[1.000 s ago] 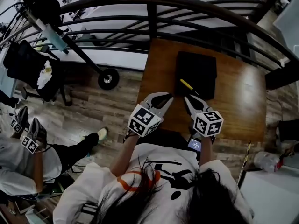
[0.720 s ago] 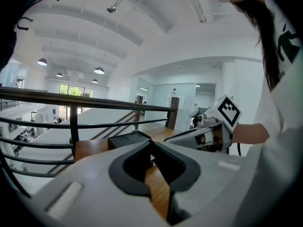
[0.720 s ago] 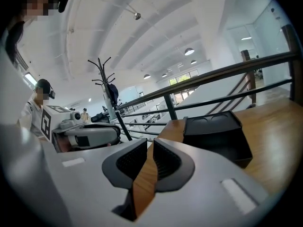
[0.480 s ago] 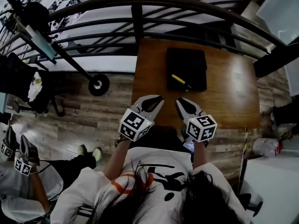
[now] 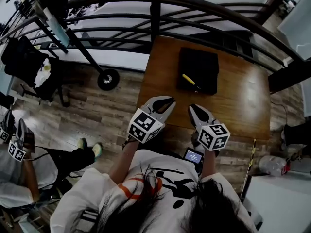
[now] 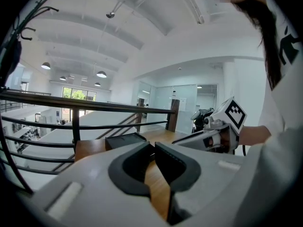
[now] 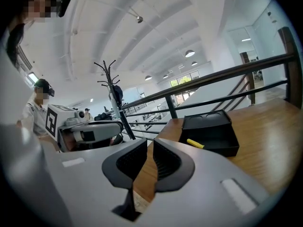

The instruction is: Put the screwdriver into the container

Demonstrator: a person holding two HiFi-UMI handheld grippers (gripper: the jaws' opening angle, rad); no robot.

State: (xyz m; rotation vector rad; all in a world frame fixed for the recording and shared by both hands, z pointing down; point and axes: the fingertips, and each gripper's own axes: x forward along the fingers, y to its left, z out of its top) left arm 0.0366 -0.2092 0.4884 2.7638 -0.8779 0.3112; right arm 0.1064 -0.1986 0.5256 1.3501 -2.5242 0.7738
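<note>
A black container sits at the far middle of the wooden table. Inside it, towards its near edge, lies the yellow-handled screwdriver. Both grippers hang over the table's near edge, well short of the container. My left gripper is shut with nothing between its jaws. My right gripper is shut too, its jaws nearly touching and holding nothing. Each gripper shows in the other's view.
A dark metal railing runs round the far side of the table. A wheeled stand is on the plank floor to the left. Another person sits at lower left. A phone is near my lap.
The head camera has shifted, so the table sits differently in view. Both grippers keep their place at the table's near edge, shut. The screwdriver stays in the container.
</note>
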